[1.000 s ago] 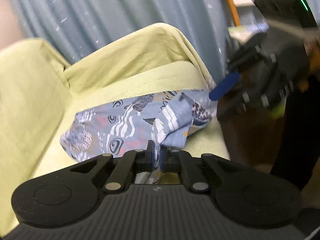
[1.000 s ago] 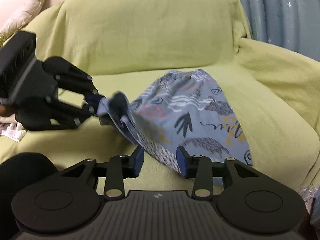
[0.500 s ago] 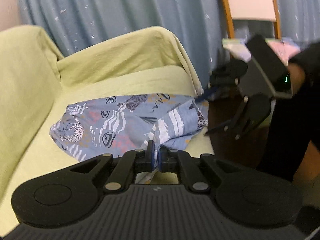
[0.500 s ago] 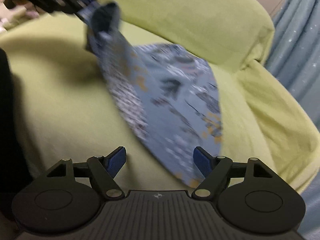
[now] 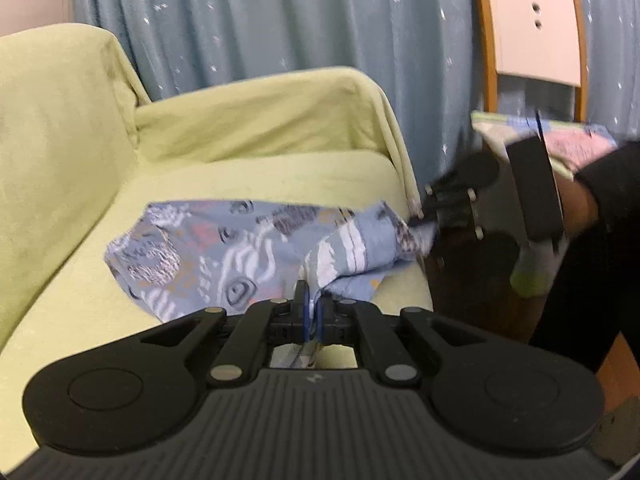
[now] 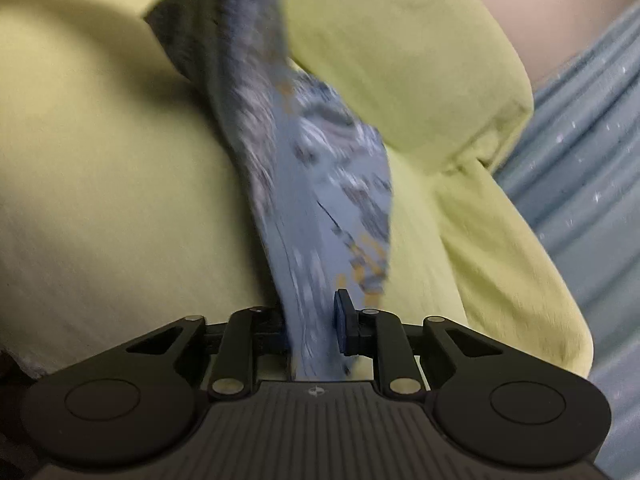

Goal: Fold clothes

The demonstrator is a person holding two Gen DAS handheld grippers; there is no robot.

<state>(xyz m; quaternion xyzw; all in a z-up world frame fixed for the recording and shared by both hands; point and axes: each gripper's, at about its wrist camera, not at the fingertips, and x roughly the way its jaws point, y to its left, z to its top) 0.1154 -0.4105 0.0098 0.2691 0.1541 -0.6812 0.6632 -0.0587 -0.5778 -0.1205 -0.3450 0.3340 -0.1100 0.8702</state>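
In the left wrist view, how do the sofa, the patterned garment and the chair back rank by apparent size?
1. sofa
2. patterned garment
3. chair back
The chair stands farther away, so its true size is unsure.

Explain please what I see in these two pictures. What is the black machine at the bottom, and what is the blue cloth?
No robot is here. A person holds one black gripping tool in each hand, and each carries a camera looking forward along its two fingers. The black shape at the bottom is that tool's own body.

The left camera shows the left tool shut on an edge of a blue patterned garment, which lies on a sofa with a yellow-green cover. The right tool appears there too, at another edge.

The right camera, blurred, shows the right tool with the same garment between its fingers.
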